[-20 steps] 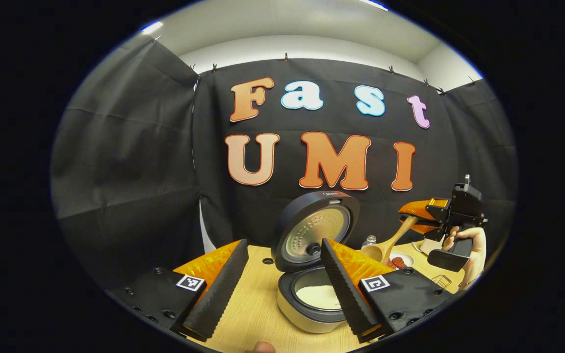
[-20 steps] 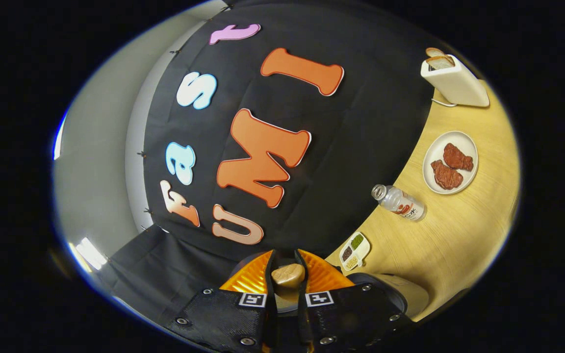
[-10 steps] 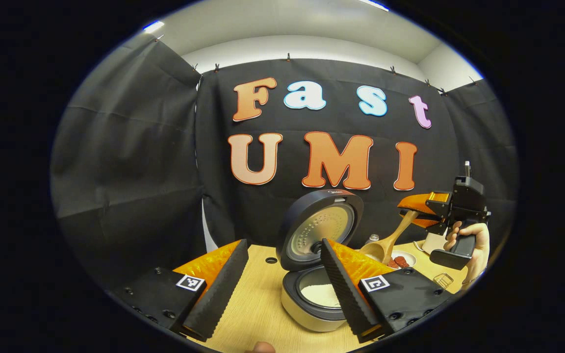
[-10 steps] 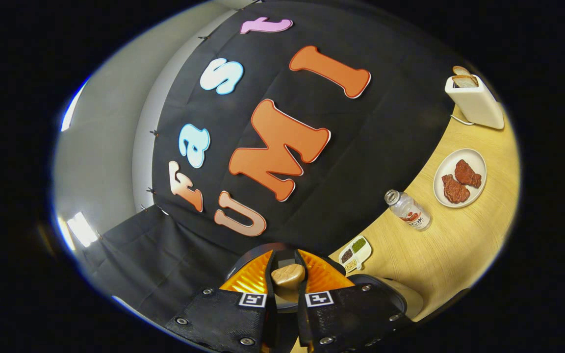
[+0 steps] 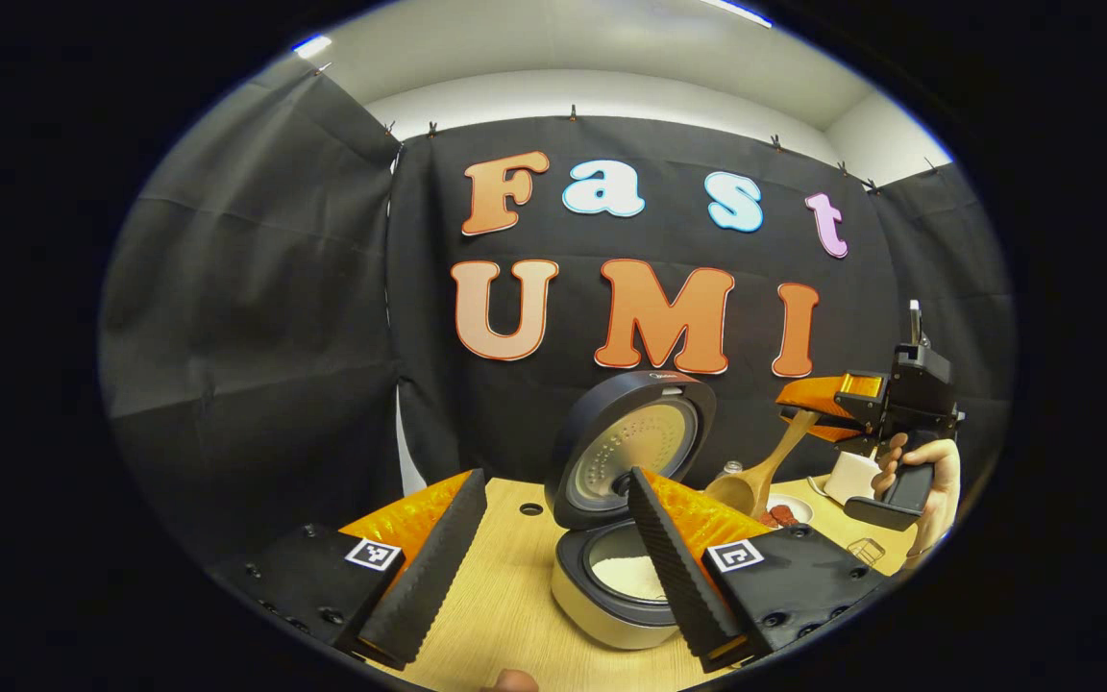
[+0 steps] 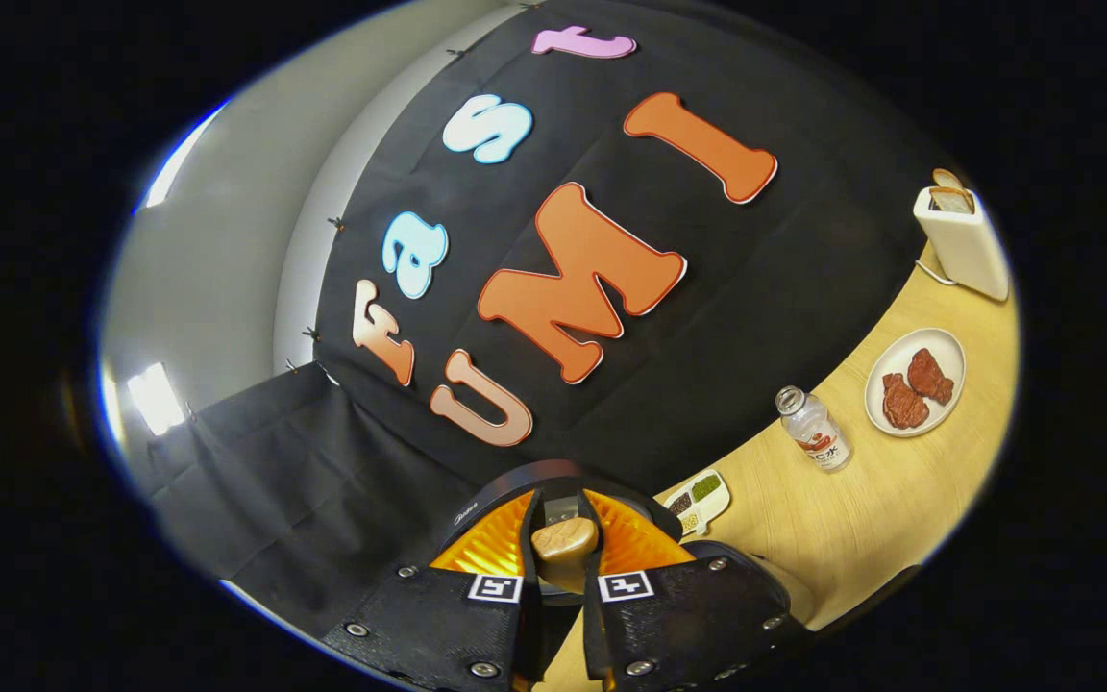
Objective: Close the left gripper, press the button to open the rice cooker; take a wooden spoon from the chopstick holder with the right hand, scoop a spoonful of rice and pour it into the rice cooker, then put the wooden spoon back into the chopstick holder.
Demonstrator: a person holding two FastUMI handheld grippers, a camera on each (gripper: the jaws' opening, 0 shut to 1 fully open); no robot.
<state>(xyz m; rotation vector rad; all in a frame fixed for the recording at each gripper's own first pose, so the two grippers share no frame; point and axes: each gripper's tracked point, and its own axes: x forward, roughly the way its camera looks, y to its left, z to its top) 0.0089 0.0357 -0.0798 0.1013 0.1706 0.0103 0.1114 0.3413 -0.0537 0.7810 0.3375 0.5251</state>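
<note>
In the left gripper view, the left hand-held gripper (image 5: pixel 553 567) sits low over the tabletop (image 5: pixel 501 596), its two fingers spread wide apart with nothing between them. Between and just past them stands the rice cooker (image 5: pixel 616 586), lid (image 5: pixel 632 450) swung up and tilted back toward the cloth wall, white rice visible in the pot. The right finger covers the cooker's right edge.

To the right and higher, a hand (image 5: pixel 928 476) grips the handle of the right hand-held gripper (image 5: pixel 808 415), which is held up in the air and turned sideways. Its fingers are clamped on the handle of the wooden spoon (image 5: pixel 755 476); the spoon slants down and left, its bowl hanging beside the raised lid, right of the cooker and above the tabletop. Whether the bowl carries rice is not clear.

In the right gripper view the scene is tilted steeply. The fingers are nearly together, pressing the rounded end of the spoon handle (image 6: pixel 563 540) from both sides. The cooker lid's dark rim (image 6: pixel 515 485) arcs just behind them. Beyond lie a small divided dish (image 6: pixel 698 500), a plastic bottle (image 6: pixel 815 440), a plate with two reddish-brown pieces (image 6: pixel 914 384) and a toaster (image 6: pixel 965 240) near the tabletop's far edge, well apart from one another with bare wood between. The chopstick holder cannot be made out with certainty.
</note>
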